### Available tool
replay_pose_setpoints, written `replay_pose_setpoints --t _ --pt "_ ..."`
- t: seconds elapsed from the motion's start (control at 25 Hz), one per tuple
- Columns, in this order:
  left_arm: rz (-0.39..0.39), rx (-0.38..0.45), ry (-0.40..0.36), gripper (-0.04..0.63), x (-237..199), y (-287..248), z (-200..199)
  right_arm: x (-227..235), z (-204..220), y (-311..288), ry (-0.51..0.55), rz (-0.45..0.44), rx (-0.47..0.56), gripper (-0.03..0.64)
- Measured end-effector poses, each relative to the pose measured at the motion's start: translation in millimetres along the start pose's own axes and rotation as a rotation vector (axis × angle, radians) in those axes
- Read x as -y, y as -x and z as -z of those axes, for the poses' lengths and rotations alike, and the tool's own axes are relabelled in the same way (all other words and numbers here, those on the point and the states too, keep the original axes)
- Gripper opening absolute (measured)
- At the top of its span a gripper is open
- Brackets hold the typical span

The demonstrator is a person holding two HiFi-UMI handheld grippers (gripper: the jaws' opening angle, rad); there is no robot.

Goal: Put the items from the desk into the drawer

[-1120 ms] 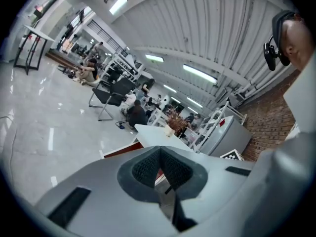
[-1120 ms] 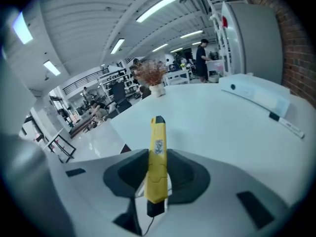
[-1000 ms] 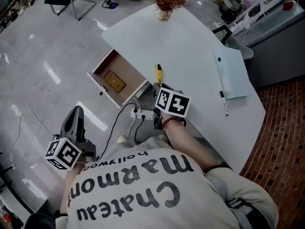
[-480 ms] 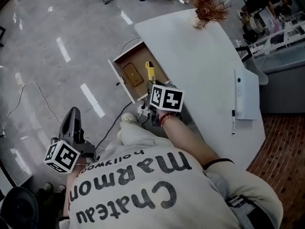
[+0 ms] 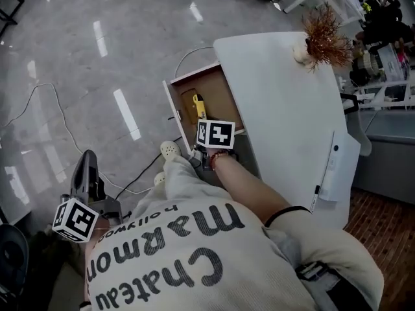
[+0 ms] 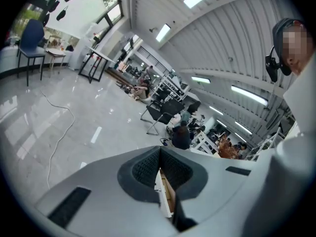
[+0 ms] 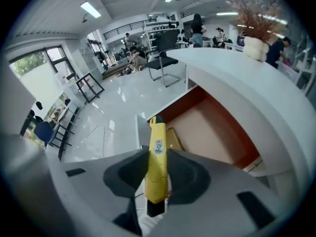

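Yellow utility knife (image 7: 157,154) is clamped in the right gripper (image 7: 157,174) and held over the open drawer (image 7: 217,132), above a tan item (image 7: 174,138) lying inside. Left gripper (image 6: 160,154) is closed on nothing, positioned low over the floor (image 5: 78,76).

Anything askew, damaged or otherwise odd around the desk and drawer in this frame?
Nothing stands out. The right gripper holds a yellow utility knife over the open drawer, where a flat tan item lies. A pen and a white pad lie on the desk; the left gripper hangs shut and empty beside the person.
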State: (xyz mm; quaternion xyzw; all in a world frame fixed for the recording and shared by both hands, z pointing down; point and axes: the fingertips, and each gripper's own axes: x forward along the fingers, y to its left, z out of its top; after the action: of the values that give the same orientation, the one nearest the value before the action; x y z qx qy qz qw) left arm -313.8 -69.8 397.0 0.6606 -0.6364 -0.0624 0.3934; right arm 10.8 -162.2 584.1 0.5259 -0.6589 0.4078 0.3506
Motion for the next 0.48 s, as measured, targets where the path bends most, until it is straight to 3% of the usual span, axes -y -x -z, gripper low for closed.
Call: replay_pose_setpoints --t 0.32,0.48 --pt "-0.13 -0.032 0.028 0.002 -19.7 -25.7 -4.3 2.4 3.3 -91.7 0.133 -0.008 -0.162 0.121" --pt "-0.154 -0.061 0.042 0.002 -26.1 -40.9 -1.6 13.2 9.6 -129.7 0.215 0.026 -0.238 0.121"
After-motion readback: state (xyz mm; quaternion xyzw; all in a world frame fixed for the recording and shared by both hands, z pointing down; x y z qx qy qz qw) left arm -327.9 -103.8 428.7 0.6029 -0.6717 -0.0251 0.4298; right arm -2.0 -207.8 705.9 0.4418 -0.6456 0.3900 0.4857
